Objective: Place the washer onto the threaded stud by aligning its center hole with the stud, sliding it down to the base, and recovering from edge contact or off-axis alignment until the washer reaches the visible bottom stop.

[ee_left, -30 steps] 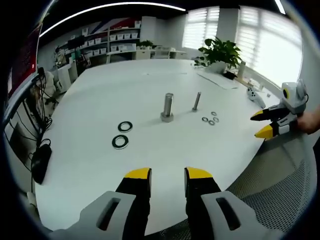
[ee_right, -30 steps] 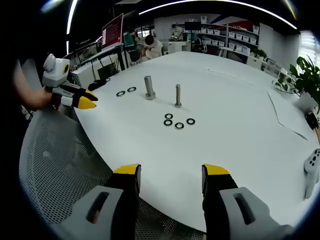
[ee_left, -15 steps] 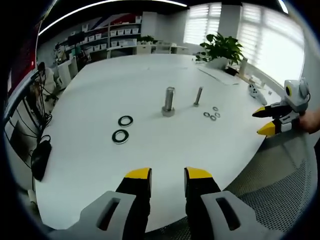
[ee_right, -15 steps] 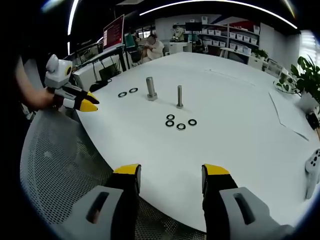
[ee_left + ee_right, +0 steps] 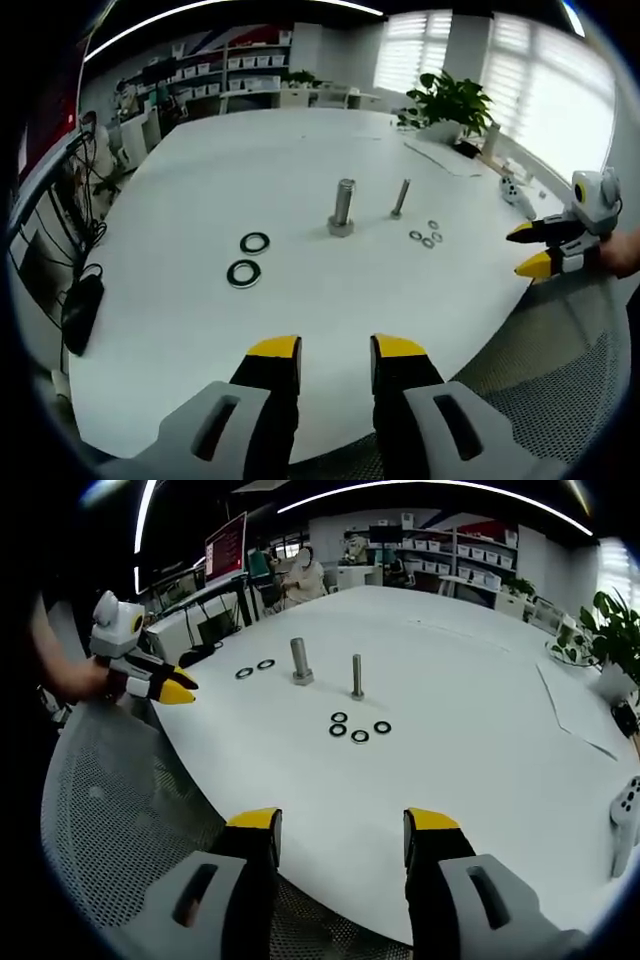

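Left gripper empty, jaws parted, over near table edge; right gripper likewise parted, empty. Thick stud and thin stud upright well ahead of left gripper; two large washers ahead-left, small washers just before thin stud.

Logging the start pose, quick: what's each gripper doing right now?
Left gripper: open, empty, jaws apart above the near edge of the table.
Right gripper: open, empty, jaws apart at the table edge.
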